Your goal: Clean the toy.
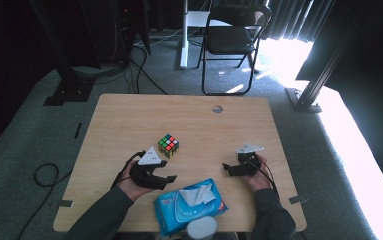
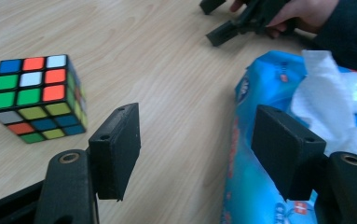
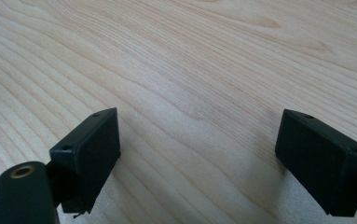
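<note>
Blue wet-wipe pack, near edge of counter, one white wipe protruding from its opening. Rubik's cube lay at centre, just beyond left gripper; its fingers spread wide, empty. Right gripper: fingers wide over bare wood.
</note>
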